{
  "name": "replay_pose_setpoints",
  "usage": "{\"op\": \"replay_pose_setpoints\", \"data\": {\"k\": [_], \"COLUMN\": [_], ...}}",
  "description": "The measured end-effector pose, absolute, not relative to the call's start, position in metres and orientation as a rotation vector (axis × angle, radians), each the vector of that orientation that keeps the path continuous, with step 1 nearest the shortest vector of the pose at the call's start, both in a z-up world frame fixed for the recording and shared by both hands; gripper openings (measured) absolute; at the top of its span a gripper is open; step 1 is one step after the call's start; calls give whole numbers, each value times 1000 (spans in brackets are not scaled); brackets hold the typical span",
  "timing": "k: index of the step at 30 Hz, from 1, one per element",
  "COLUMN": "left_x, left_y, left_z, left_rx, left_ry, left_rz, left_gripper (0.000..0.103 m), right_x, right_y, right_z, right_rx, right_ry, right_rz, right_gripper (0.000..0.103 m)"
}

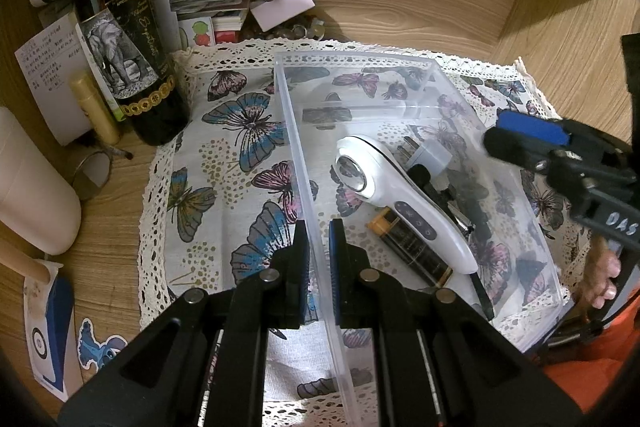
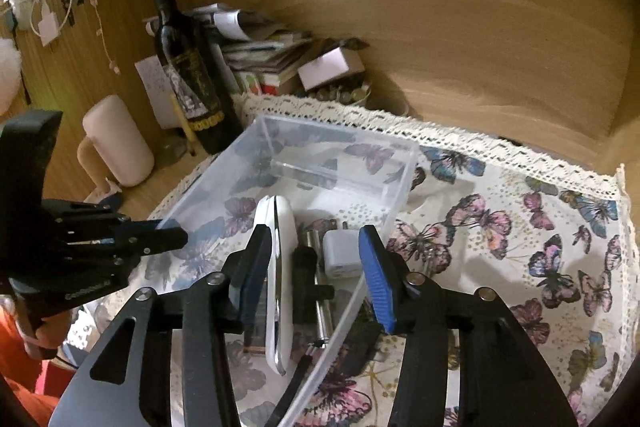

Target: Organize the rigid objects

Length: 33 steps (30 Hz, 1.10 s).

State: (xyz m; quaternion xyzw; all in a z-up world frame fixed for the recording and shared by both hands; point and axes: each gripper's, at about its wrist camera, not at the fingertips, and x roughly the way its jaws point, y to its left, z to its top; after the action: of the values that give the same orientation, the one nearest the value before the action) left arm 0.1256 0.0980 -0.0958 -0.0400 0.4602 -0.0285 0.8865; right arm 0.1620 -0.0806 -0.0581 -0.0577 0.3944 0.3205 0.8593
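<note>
The left gripper (image 1: 319, 251) is clamped on the near wall of the clear rectangular plastic bin (image 1: 296, 131). Just beyond it, inside the bin, lie a white handheld wand-shaped device (image 1: 400, 203), a black-and-orange battery (image 1: 412, 247) and a grey plug adapter (image 1: 430, 155). The right gripper (image 2: 316, 267) stands apart above those items, pressing on nothing. A butterfly-print lace-edged cloth (image 1: 224, 187) lies underneath everything.

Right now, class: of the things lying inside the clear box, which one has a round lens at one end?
The white handheld device, the longest item in the clear box; the battery and grey plug adapter beside it have none.
</note>
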Motion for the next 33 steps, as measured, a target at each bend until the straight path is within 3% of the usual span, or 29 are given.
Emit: {"op": "replay_pose_setpoints", "data": {"k": [10,33], "left_x": [126,126], "left_y": [99,96], "left_z": [-96,-96], "left_rx": [-70,-64], "left_ry": [954,949], "left_rz": [-57,-52], "left_gripper": [9,9], "right_x": [149,103], "right_y": [-129,-153], "right_z": [-42,-112], "right_rx": [-108,-166], "right_ry": [790,1091], "right_rz": [555,571], "right_gripper": [48,48]}}
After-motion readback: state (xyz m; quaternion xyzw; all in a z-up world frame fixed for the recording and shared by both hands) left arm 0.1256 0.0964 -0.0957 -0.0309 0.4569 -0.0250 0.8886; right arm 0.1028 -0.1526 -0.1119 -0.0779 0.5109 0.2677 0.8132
